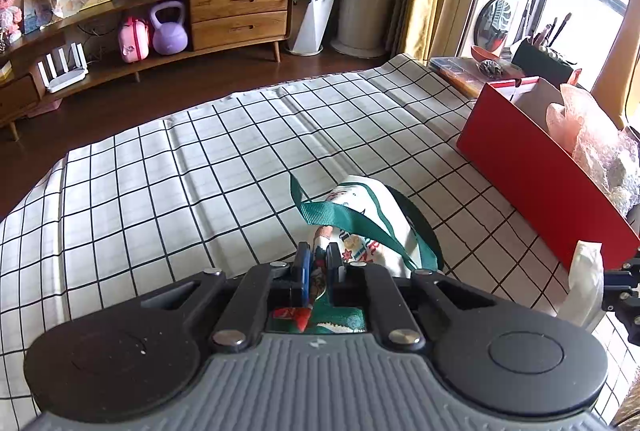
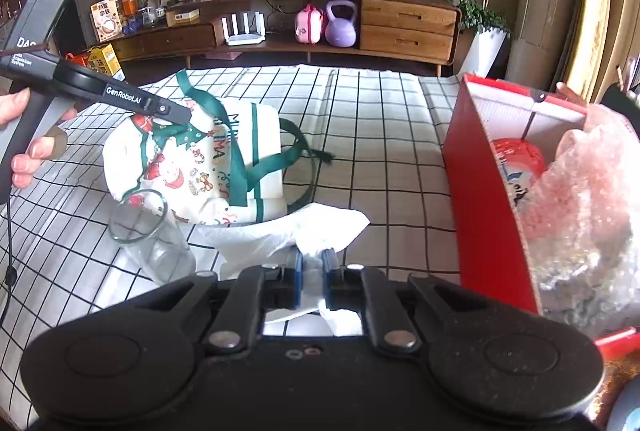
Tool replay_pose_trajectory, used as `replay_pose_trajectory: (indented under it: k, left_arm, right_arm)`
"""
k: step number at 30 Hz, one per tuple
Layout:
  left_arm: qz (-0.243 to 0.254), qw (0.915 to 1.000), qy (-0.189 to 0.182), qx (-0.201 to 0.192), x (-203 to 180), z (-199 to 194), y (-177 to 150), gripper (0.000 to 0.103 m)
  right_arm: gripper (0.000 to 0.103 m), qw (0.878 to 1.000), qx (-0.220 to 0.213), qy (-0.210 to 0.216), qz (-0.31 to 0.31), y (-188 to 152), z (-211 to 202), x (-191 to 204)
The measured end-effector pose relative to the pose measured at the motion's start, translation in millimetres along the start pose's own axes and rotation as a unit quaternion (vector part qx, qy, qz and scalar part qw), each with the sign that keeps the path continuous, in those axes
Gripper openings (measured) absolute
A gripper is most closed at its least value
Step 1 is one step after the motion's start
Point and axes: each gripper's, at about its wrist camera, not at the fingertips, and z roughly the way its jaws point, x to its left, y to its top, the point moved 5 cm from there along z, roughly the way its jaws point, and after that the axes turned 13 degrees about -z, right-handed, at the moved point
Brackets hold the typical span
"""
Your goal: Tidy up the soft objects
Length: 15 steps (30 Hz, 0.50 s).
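Printed cotton, the Christmas tote bag (image 2: 200,167) sags at table centre, pinched at its edge by the left gripper (image 1: 317,259), while the right gripper (image 2: 312,263) nips flimsy tissue (image 2: 296,231) at six o'clock, red box (image 2: 480,191) at three.

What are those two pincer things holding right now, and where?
The left gripper pinches the Christmas-print tote bag at its edge. The right gripper pinches the white tissue at its near end.

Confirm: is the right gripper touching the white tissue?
Touching. The right wrist view shows the right gripper with jaws pinched shut on the white tissue.
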Motion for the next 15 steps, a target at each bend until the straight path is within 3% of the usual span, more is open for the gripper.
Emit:
replay_pose_trajectory:
  k: [3,11,15]
  left_arm:
    - [-0.01,0.9999,-0.003,0.007,2.5,-1.5,-4.8,0.008]
    - [-0.013,0.9985,0.029,0.044,26.4,11.8,-40.9,0.008]
    - [-0.023,0.9978,0.022,0.058,38.1,15.3,-53.1,0.016]
  right_arm:
    - [0.009,1.0,-0.004,-0.001,-0.001,-0.7,-9.0,0.2]
    - [0.009,1.0,0.007,0.013,-0.003,-8.0,-11.7,6.3]
    - [0.009,1.0,0.014,0.02,-0.001,-12.2,-6.2,7.4]
